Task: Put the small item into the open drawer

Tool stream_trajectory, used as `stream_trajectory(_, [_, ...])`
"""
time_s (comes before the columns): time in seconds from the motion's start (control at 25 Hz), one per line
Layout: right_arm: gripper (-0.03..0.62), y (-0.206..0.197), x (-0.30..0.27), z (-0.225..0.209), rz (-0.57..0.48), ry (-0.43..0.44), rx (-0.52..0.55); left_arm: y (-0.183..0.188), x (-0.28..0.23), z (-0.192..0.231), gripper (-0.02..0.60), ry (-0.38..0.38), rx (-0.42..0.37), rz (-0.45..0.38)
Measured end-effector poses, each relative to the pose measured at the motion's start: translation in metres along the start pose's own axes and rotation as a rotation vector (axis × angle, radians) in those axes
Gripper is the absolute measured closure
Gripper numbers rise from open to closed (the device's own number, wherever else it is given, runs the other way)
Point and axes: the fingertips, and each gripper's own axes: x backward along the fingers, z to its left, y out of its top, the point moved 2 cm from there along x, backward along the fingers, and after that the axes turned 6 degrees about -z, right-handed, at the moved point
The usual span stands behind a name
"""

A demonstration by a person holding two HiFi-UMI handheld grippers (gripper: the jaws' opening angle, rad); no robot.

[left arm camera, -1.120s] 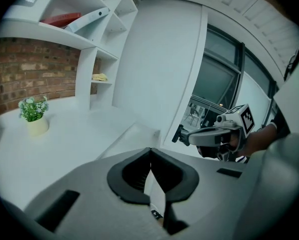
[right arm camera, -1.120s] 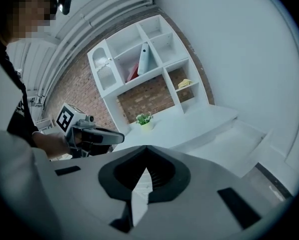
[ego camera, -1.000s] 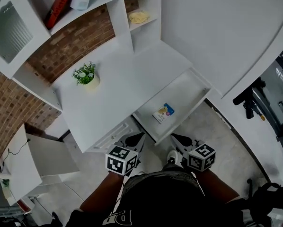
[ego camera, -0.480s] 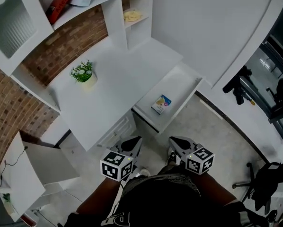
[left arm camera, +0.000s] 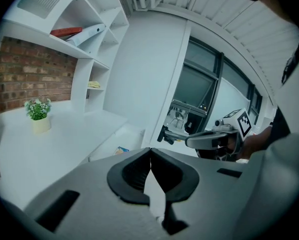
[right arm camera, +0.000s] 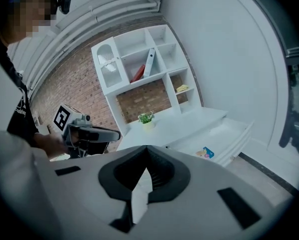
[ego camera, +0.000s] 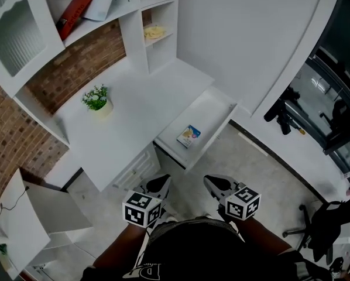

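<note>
White desk (ego camera: 137,113) below brick wall (ego camera: 75,69) | open drawer (ego camera: 211,113) holds small item (ego camera: 188,136) | left gripper (ego camera: 158,184), right gripper (ego camera: 213,184) near the drawer's front, apart from it | both jaws together, empty

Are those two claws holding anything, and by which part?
Nothing. The left gripper and right gripper are both shut and empty; the small packet lies in the open drawer.

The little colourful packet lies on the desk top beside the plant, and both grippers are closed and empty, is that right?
Not quite. The packet lies inside the open drawer, not on the desk top beside the plant, as the head view shows. The left gripper and right gripper are indeed closed and empty.
</note>
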Motion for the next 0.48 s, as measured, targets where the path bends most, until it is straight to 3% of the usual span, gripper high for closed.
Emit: stream_trajectory(0.48, [0.589, -0.002, 0.047, -0.015, 0.024, 0.046, 0.031, 0.01, -0.014, -0.049, 0.563, 0.042, -0.021, -0.046])
